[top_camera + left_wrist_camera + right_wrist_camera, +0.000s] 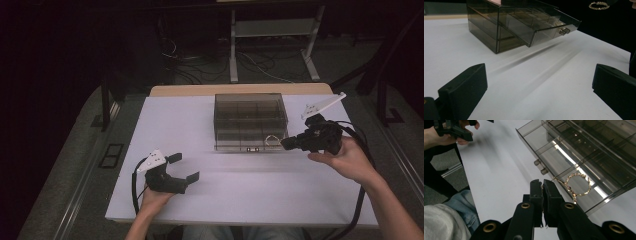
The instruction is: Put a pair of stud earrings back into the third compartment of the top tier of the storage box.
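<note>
in the high view the smoky clear drawer box [250, 120] stood at the upper middle of the white table [225, 195], with its top drawer [250, 142] pulled out toward the lower edge of the frame. the right gripper [286, 144] came in from the right of that frame, held in the person's right hand [350, 160], its tip just at the lower right corner of the open drawer. a small gold bracelet [272, 140] showed as a pale ring inside that corner.

in the right gripper view the two black jaws rose from the bottom centre and stood pressed almost together, with a thin end of the gold bracelet [577, 184] caught between them. the loop of the chain hung to the right of the jaw tips, over the drawer's [564, 162] right-hand compartment near its front wall. whether the loop touched the drawer floor could not be told. two small knobs [541, 167] showed on the drawer front at the middle of the frame.

the left gripper [182, 167] sat at the lower left of the high view, in the left hand [155, 197], well apart from the box. in the left gripper view its jaws stood far apart at the lower left and lower right corners, with bare table [544, 82] between them and nothing held. the box [499, 30] lay in the upper left of that frame, and the bracelet [599, 5] showed small at the upper right.
</note>
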`<state>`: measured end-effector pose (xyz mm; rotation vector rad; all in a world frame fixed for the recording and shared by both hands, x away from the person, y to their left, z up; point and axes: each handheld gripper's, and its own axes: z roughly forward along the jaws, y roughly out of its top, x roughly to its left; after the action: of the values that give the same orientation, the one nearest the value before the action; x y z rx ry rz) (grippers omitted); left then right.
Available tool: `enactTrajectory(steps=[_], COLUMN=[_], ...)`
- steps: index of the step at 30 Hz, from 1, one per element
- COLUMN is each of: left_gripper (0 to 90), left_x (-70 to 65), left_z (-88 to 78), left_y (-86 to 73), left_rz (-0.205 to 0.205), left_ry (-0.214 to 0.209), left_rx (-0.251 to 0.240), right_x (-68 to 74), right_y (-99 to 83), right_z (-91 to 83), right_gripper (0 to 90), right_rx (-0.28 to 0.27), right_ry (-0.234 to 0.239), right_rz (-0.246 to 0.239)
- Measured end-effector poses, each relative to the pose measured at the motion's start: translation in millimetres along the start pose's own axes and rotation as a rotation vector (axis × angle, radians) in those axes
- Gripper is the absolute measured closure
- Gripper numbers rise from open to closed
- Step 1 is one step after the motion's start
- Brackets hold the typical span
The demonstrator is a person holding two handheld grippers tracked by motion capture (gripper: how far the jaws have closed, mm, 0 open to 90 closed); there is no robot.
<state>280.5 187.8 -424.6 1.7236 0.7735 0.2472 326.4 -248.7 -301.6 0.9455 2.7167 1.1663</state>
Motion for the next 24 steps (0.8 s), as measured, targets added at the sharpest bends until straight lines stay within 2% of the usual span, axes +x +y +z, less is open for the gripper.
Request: enactTrajectory(steps=[7,17,24], left_gripper=[0.0,0.0,0.0], left_x=[0.3,1.1,0.9], left_z=[0.1,-1.0,-1.2], left_y=[-0.1,0.2,0.3], left_rz=[-0.001,0.005,0.003], left_ry=[-0.002,-0.002,-0.003], left_rx=[-0.002,0.001,0.001], right_x=[-7.6,-23.9,-34.8], right_y=[7.5,10.7,11.2], right_z=[4.0,14.3,22.6], right_gripper=[85.4,85.4,85.3], right_rx=[-0.014,-0.022,-0.010], right_ry=[-0.009,-0.050,-0.075], right_rz=[0.014,0.039,0.060])
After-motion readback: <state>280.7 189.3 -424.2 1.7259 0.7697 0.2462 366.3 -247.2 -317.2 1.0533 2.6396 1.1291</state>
